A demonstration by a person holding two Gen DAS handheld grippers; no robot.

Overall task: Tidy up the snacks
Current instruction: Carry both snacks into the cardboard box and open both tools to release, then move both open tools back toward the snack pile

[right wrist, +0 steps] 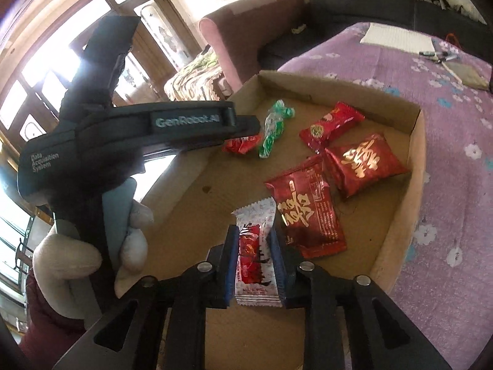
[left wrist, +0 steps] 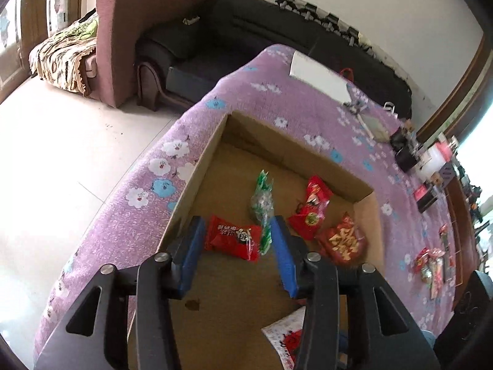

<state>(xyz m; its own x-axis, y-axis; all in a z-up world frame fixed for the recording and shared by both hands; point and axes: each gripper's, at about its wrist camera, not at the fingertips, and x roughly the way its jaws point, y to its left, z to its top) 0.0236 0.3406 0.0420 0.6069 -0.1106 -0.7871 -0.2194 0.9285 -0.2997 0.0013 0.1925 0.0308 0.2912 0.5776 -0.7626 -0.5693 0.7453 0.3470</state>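
Right now both grippers hang over the cardboard box [right wrist: 397, 240] on the purple blanket [right wrist: 446, 154], pointing down into it. My right gripper [right wrist: 255, 234], bottom centre of its view, has the white-and-red sachet [right wrist: 254, 246] standing between its blue pads [right wrist: 231, 256]; jaws are narrow, and I can't tell whether they're pinching it or just bracketing it. My left gripper [left wrist: 238, 226], lower centre of its view, is partly open and holds nothing; the red candy packet [left wrist: 234, 240] lies on the box floor seen through the gap, and the green twist candy [left wrist: 262, 203] sits just beyond the right pad. Also in the box: a long dark-red packet [right wrist: 308, 212] right of the sachet, a red pillow pack with gold lettering [right wrist: 366, 162] and a small red pack [right wrist: 332, 123] toward the far corner. More loose snacks [left wrist: 431, 265] sit at the right edge of the left view, outside the box. My read: this is the drop-off. To do it cleanly I'd open the right jaws fully while low, so the sachet falls flat on bare cardboard left of the long packet, then lift straight up and keep clear of the left tool, which crosses the upper left of the right view.
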